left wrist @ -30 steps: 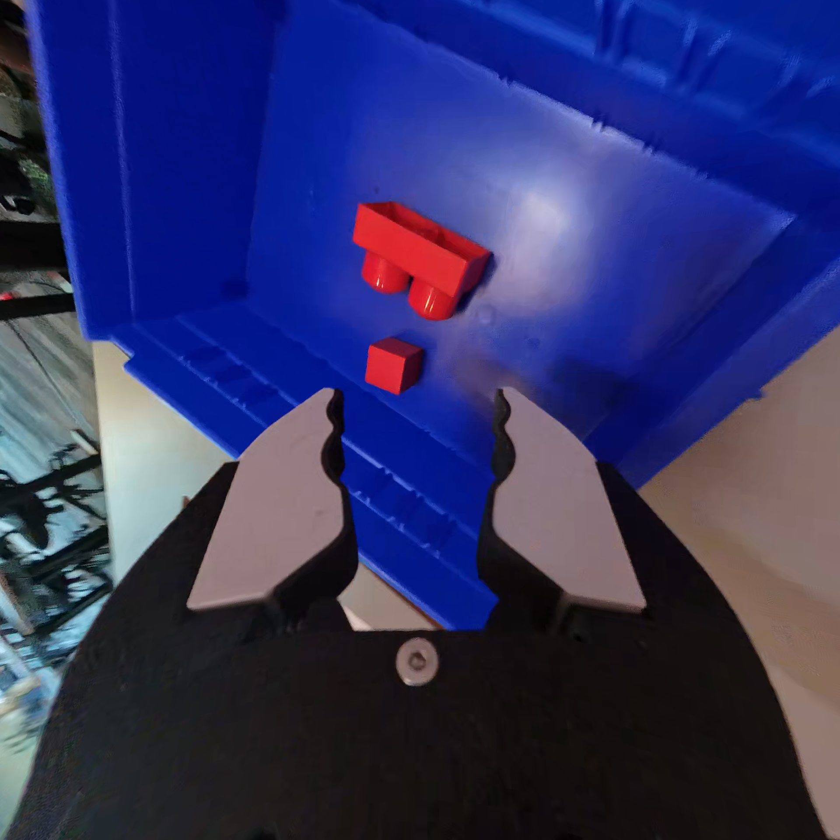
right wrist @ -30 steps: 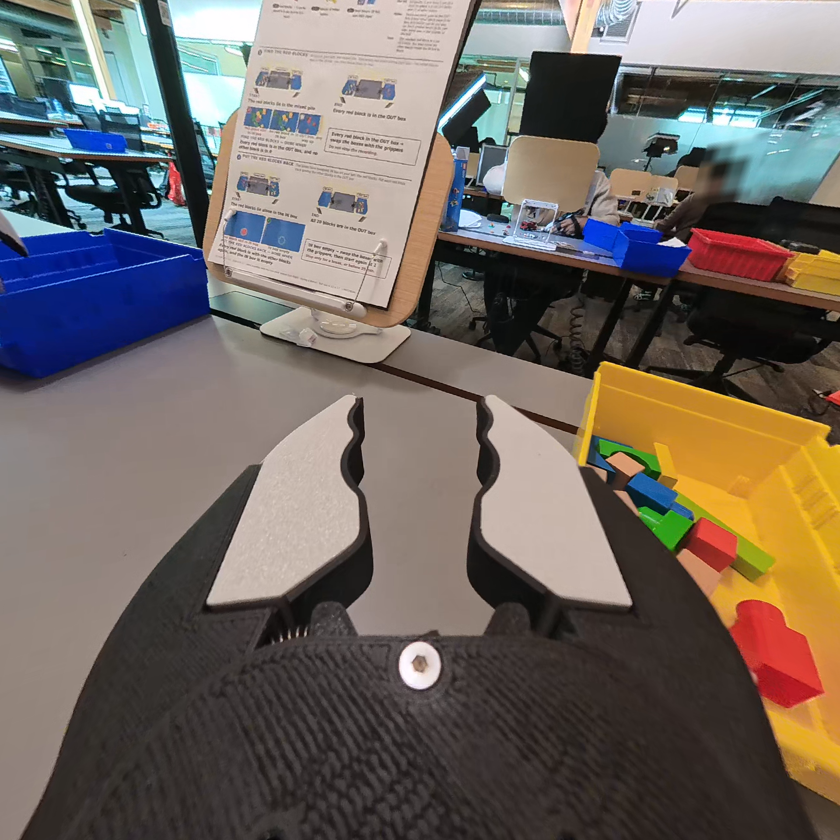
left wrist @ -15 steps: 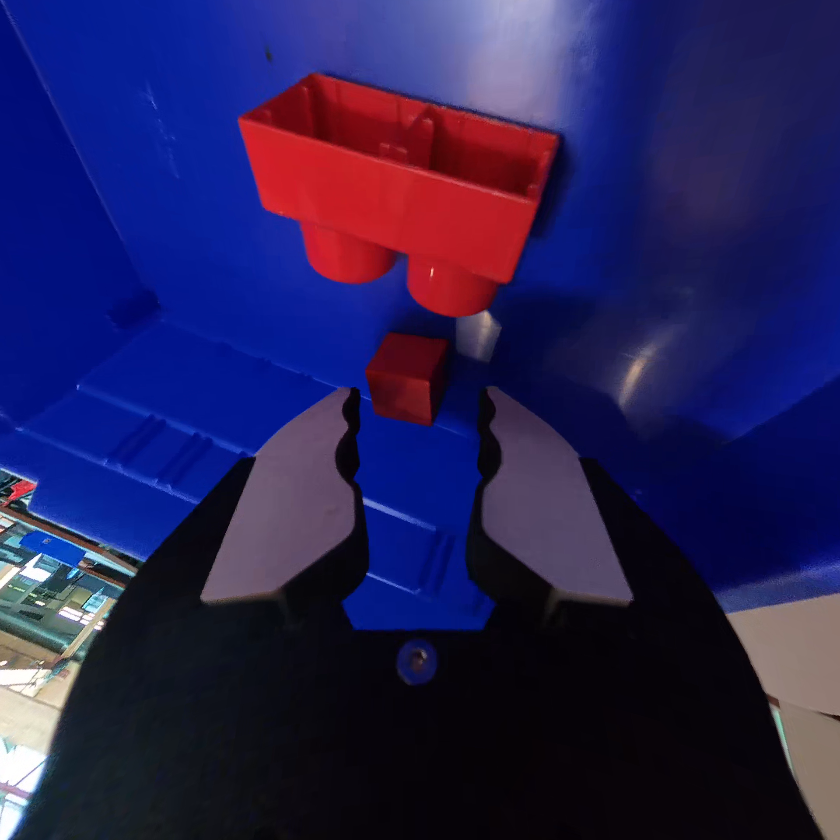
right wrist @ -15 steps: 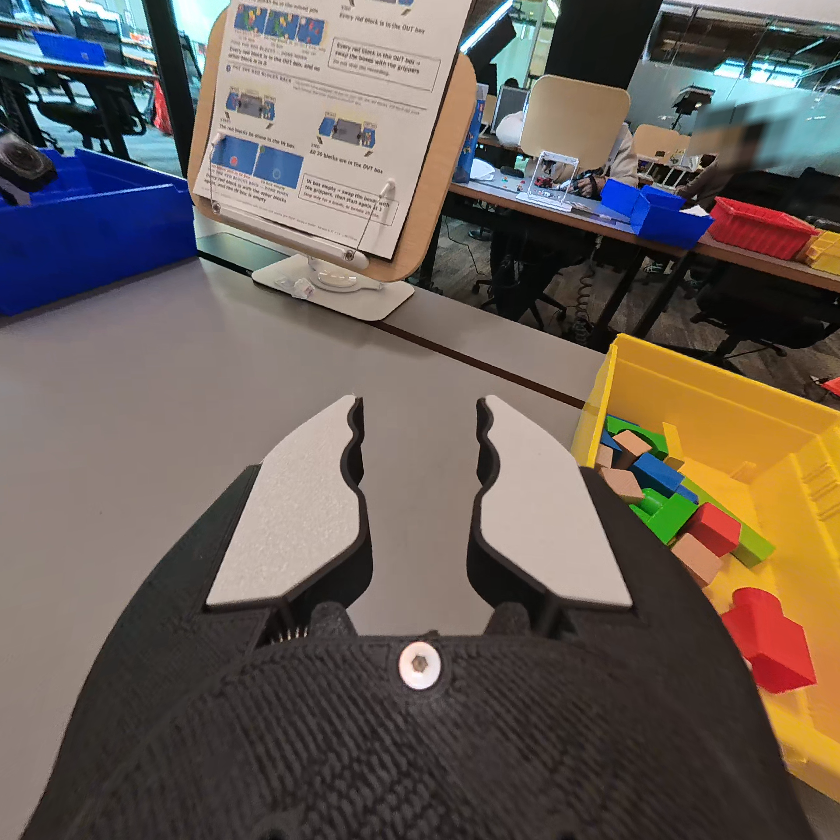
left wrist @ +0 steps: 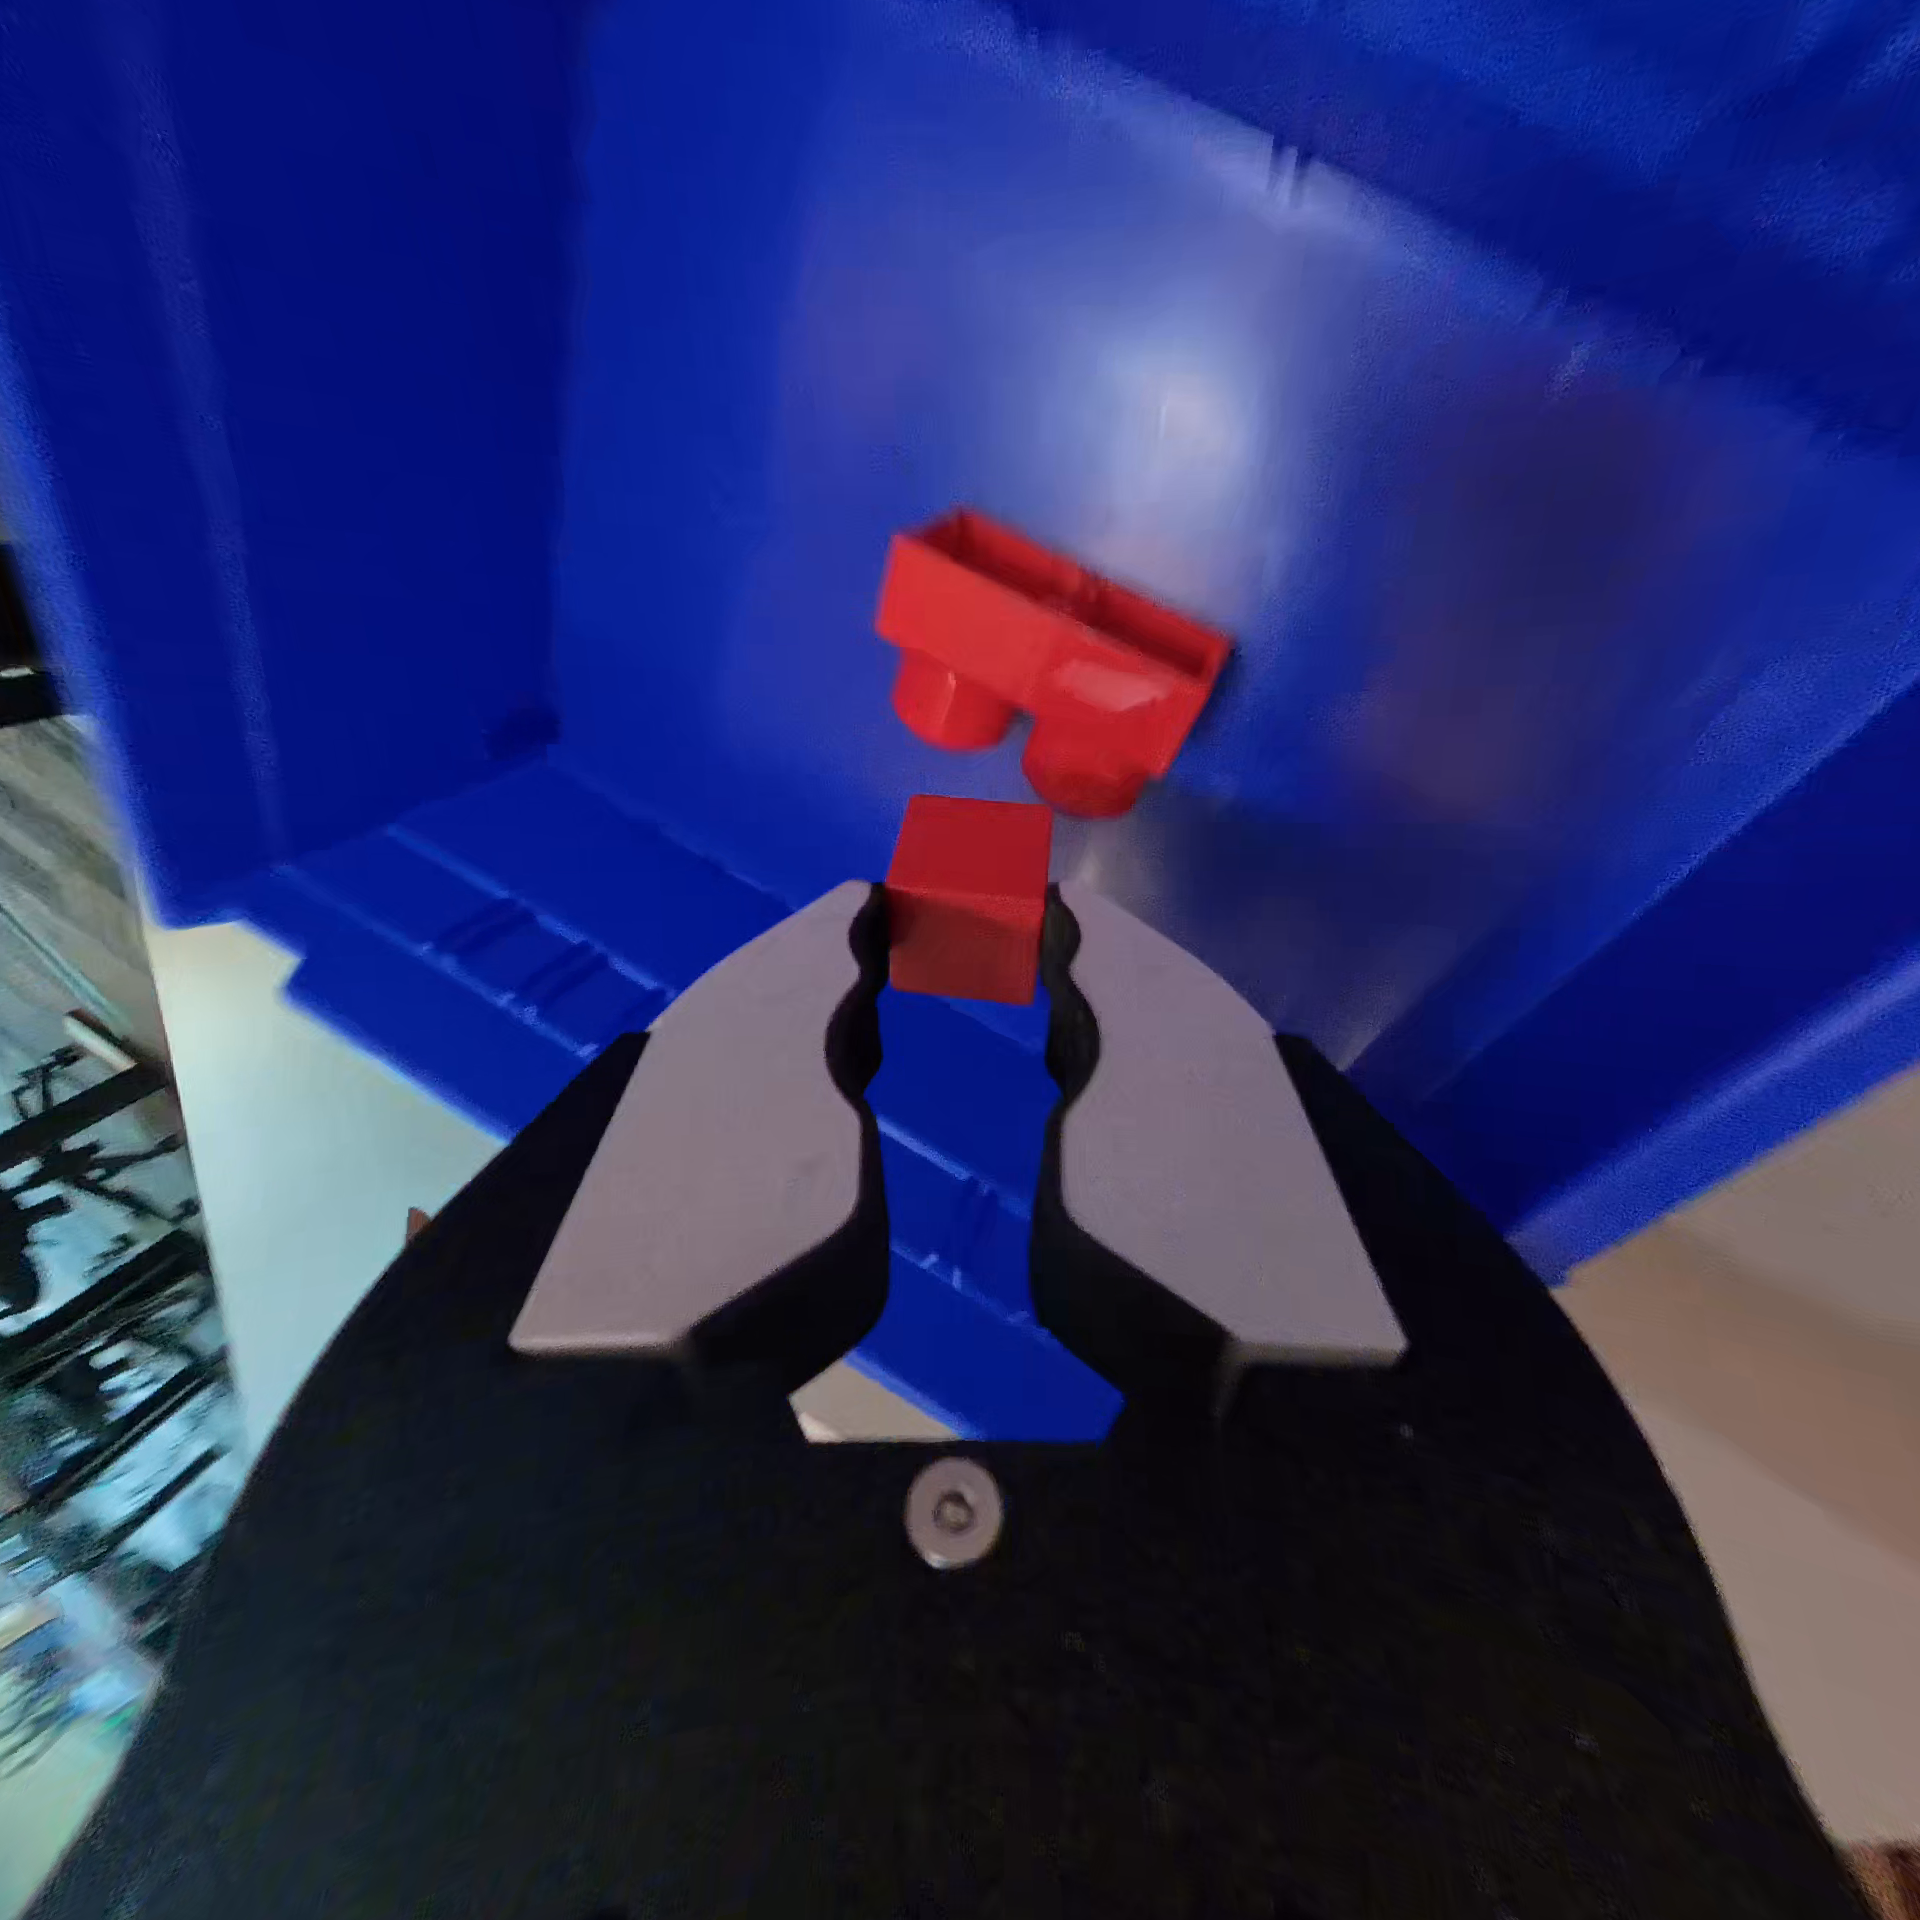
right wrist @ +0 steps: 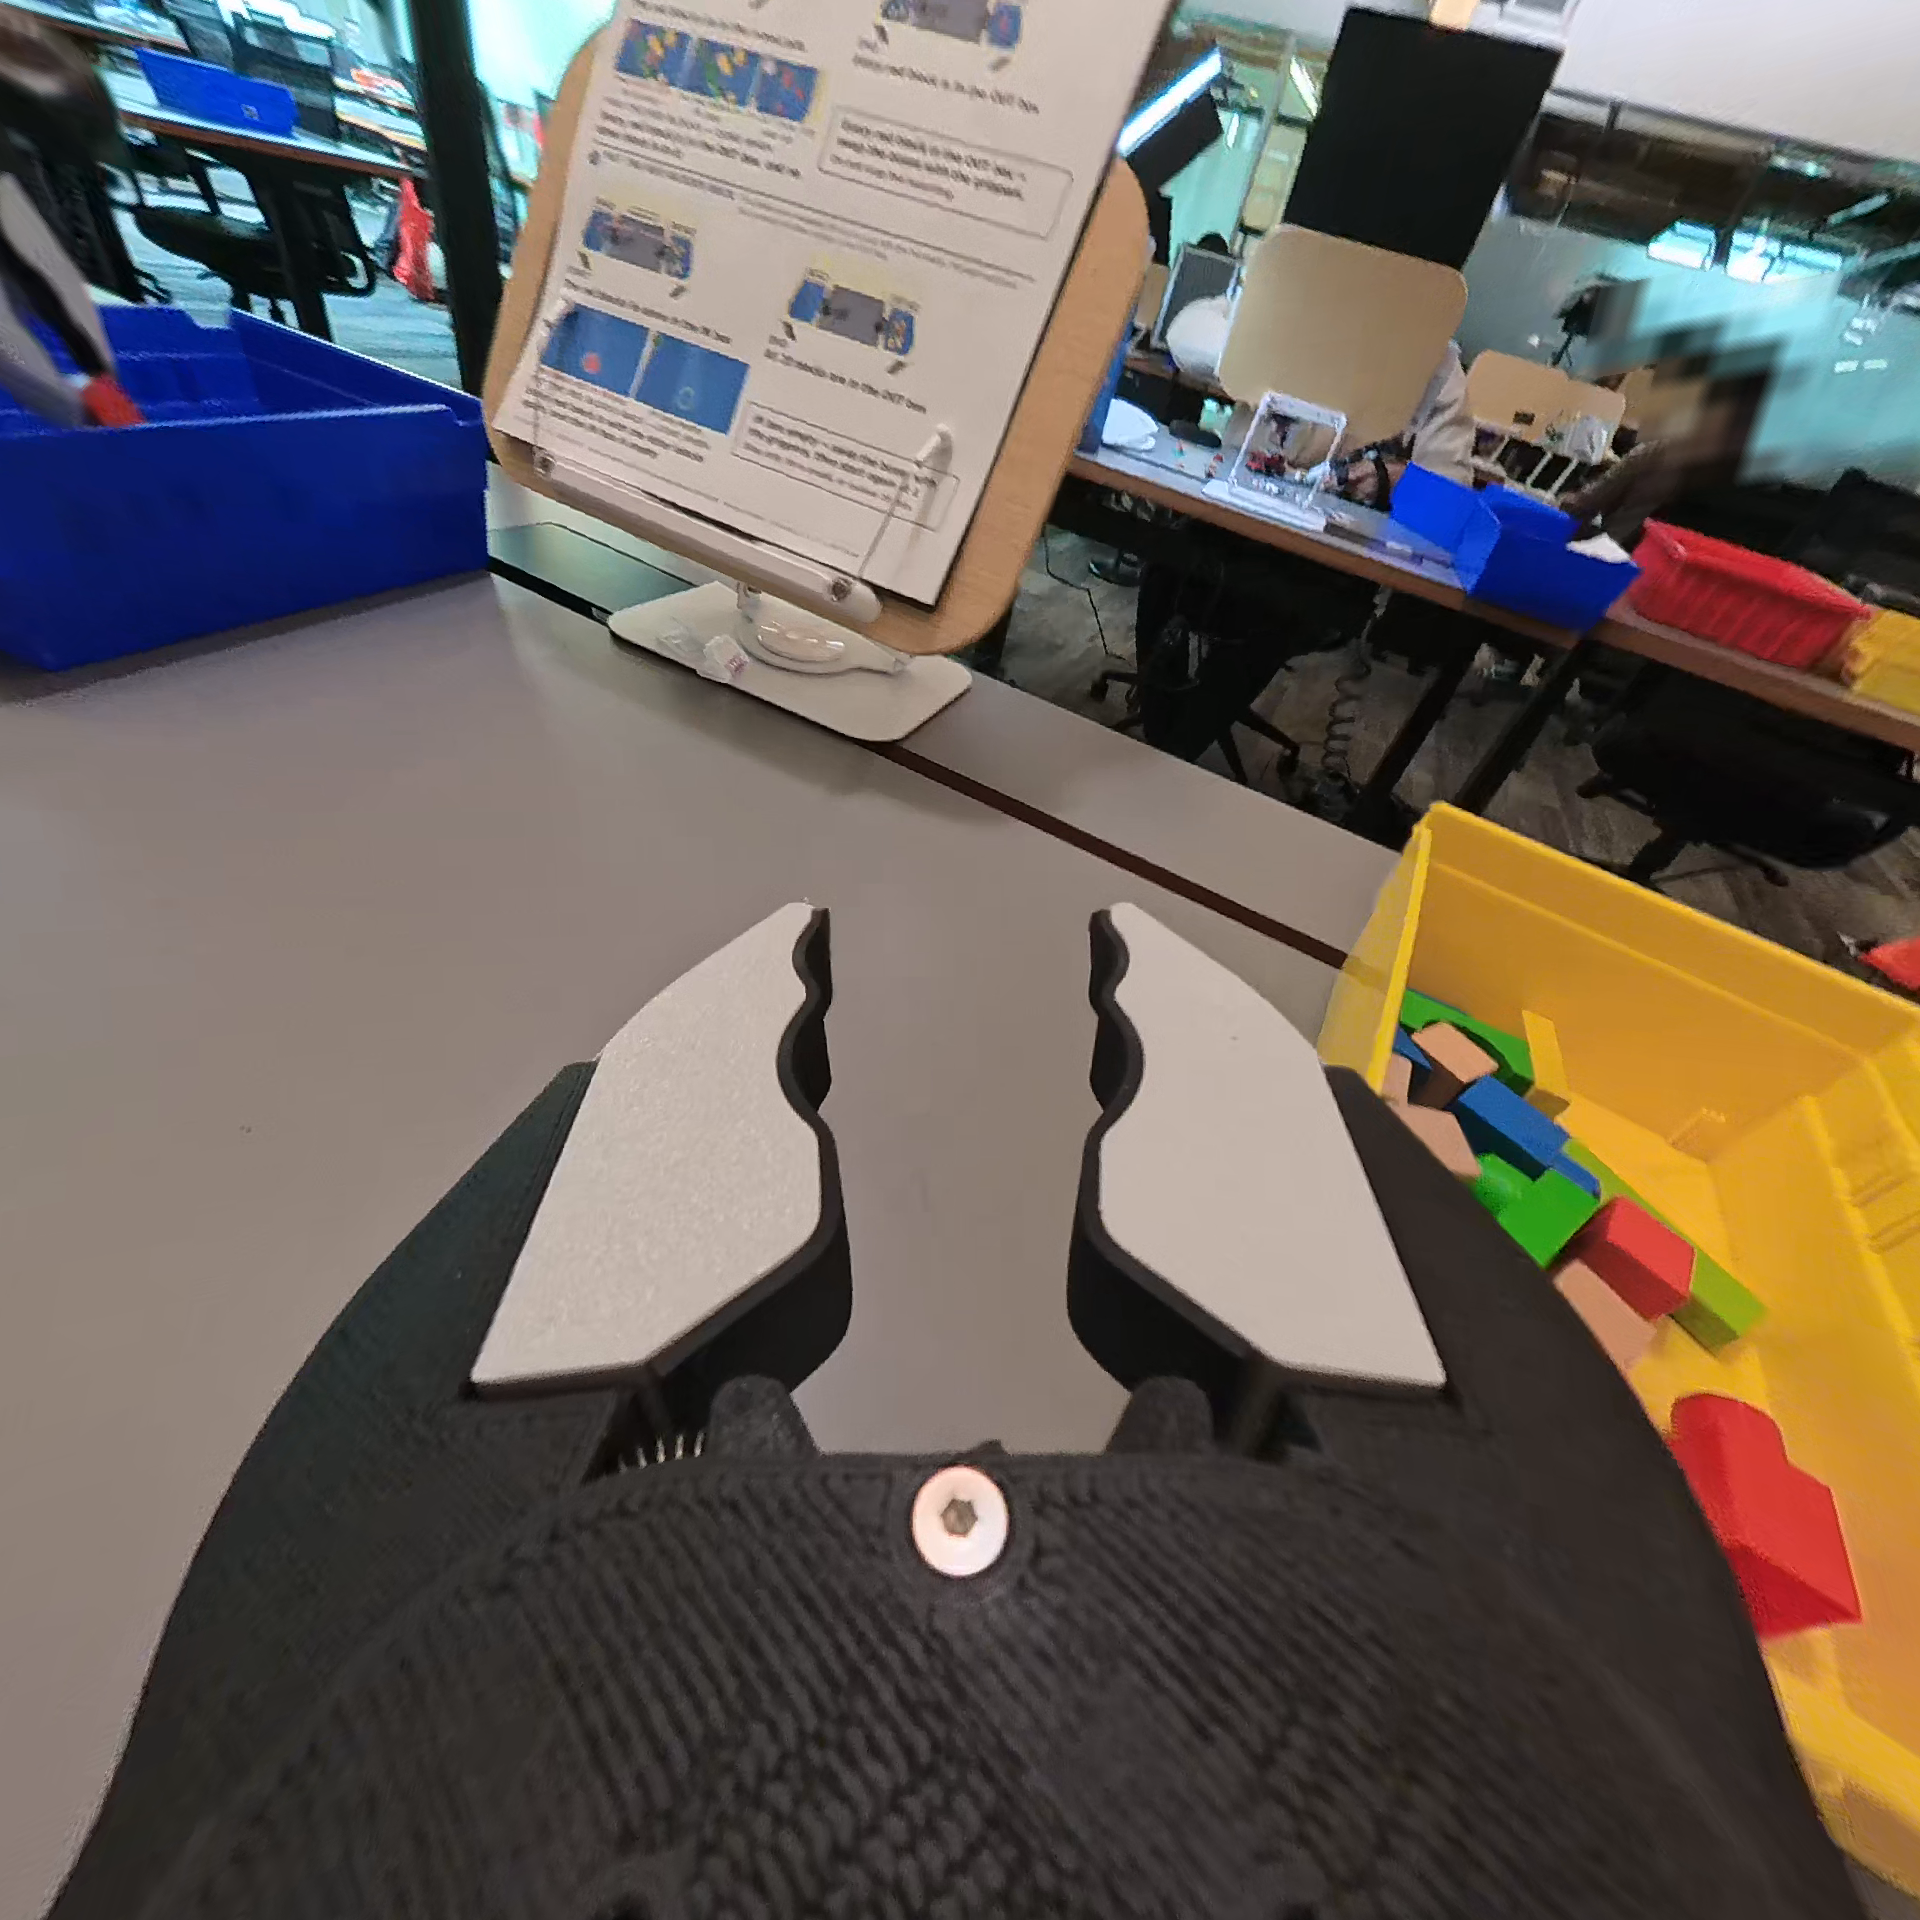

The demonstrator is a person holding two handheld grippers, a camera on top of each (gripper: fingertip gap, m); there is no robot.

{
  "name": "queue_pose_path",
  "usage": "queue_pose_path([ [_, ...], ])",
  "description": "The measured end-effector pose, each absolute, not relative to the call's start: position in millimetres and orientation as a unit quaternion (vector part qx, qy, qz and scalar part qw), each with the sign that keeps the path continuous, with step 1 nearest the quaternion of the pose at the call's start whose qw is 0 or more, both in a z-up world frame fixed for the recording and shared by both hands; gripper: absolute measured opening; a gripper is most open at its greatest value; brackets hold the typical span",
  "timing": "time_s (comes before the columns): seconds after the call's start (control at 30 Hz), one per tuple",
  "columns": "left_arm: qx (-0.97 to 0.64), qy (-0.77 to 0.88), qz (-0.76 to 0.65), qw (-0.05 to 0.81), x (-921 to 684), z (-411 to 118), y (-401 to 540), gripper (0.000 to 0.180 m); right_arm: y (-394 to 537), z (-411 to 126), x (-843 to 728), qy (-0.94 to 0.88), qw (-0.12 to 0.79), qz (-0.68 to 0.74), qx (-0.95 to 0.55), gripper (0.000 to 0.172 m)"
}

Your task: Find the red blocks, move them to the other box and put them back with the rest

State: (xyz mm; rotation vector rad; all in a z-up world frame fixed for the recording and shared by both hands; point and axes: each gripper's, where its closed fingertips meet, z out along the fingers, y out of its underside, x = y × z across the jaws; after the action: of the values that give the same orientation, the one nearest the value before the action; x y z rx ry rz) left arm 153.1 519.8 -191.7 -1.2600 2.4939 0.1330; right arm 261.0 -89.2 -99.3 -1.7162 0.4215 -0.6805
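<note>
Two red pieces are sitting in the blue box (left wrist: 727, 364) at the left of the worktop (right wrist: 416, 883): a small red cube (left wrist: 966, 914) and, just beyond it, a hollow red brick (left wrist: 1039, 665) lying on its side with its two studs facing you. You are gripping the cube with the left hand-held gripper (left wrist: 966, 935), whose fingertips are pressing on its two opposite flat sides. It looks light, rigid and smooth, so flat faces are the right place to take it; holding it this near the tips may let it twist. The brick would probably be best pinched across its long walls, not the round studs. Further right, your right hand-held gripper (right wrist: 958, 935) is hanging partly open over bare worktop, holding nothing. At the far right, the yellow box (right wrist: 1662, 935) is holding mixed blocks in green, blue, tan and red.
</note>
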Motion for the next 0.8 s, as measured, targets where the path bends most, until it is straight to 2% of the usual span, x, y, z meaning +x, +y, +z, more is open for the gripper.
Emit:
queue_pose_path([
  [0.13,-0.488,0.831,-0.166,0.209,168,-121,442,0.027,-69,-84,241,0.115,0.614,-0.301,-0.721,0.054],
  [0.3,-0.466,0.769,-0.416,0.135,154,-63,302,0.027,-32,-69,197,-0.043,0.607,-0.363,-0.705,0.058],
  [0.5,-0.41,0.728,-0.549,-0.002,122,-72,162,0.027,10,-70,148,-0.139,0.617,-0.328,-0.702,0.058],
  [0.8,-0.363,0.679,-0.631,-0.096,119,-96,69,0.027,28,-82,114,-0.233,0.628,-0.3,-0.68,0.054],
])
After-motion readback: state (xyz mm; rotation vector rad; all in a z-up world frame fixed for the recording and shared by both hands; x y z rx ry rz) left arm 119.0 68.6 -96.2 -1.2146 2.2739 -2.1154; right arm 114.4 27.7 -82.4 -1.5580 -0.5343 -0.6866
